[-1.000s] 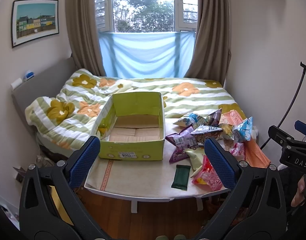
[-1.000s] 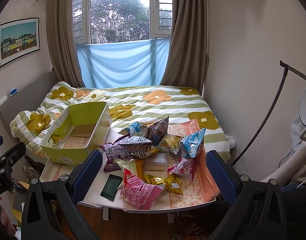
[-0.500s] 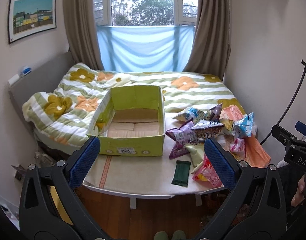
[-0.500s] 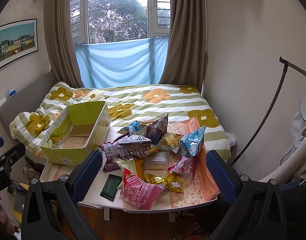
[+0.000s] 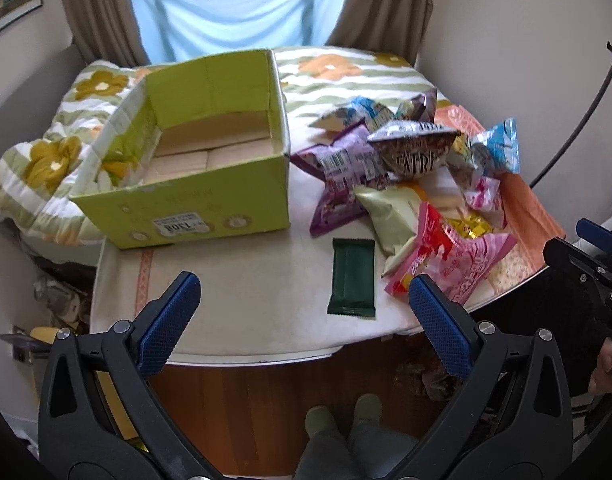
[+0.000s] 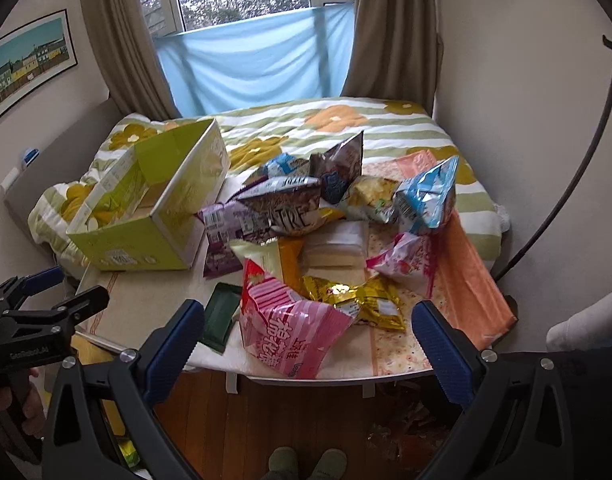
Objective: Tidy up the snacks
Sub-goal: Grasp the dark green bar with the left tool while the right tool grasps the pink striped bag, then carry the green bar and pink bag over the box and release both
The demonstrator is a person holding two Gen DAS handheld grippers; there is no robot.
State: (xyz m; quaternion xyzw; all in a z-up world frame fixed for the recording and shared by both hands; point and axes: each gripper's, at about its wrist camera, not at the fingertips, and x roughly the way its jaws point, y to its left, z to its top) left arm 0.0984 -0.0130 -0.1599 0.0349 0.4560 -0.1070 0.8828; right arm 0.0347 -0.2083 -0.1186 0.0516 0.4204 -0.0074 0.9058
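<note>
The green box (image 5: pixel 193 168) stands open-topped with its floor bare, so entry from above is free. Right of the box, a bare strip of table (image 5: pixel 241 280) runs to the near edge (only a dark green bar (image 5: pixel 352 276) lies there). Farther right of the box, heaped snack bags (image 6: pixel 306 232) block the surface.

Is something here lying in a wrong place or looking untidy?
Yes. The snack bags lie heaped over one another on the table, none in the green box, which looks empty. A dark green bar lies apart from the heap. Litter lies on the floor under the table. Nothing looks spilled or torn.
</note>
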